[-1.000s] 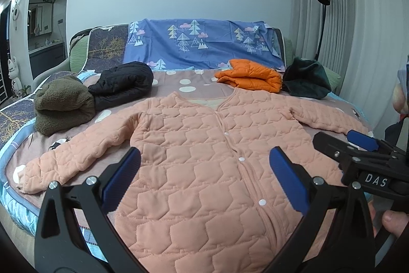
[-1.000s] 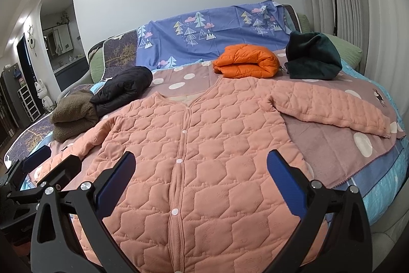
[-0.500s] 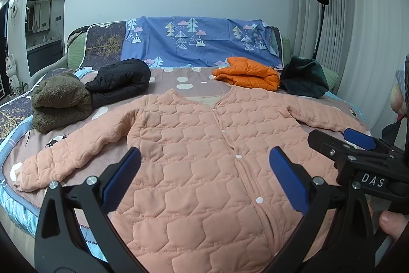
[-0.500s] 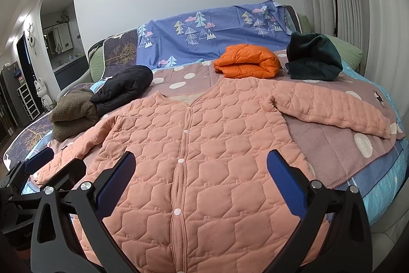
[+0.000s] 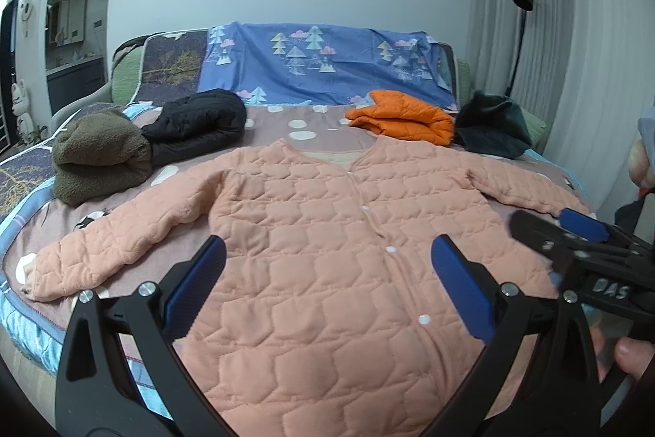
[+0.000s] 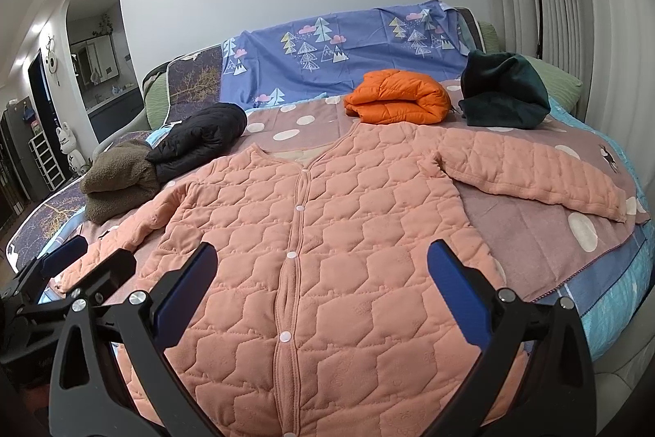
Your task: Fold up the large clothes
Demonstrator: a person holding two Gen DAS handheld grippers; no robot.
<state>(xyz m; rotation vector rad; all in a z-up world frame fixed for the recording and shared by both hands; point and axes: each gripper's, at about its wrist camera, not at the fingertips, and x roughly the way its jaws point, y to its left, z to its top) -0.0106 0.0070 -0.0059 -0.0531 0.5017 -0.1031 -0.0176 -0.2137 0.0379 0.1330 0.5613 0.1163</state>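
Pink quilted jacket [image 5: 327, 232] flat on bed, beneath both spread grippers.

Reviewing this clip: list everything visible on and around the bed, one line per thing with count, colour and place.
quilted jacket: 1, peach, spread flat mid-bed, buttoned, sleeves out
puffer jacket: 1, orange, folded, beyond the collar
dark garment: 1, dark green, bundled, right of the orange one
black jacket: 1, black, rolled, far left
fleece garment: 1, olive-brown, folded, touching the black one
sheet: 1, blue with trees, draped over headboard
floor lamp: 1, black, right wall
left gripper: 1, black with blue pads, open
right gripper: 1, same, open
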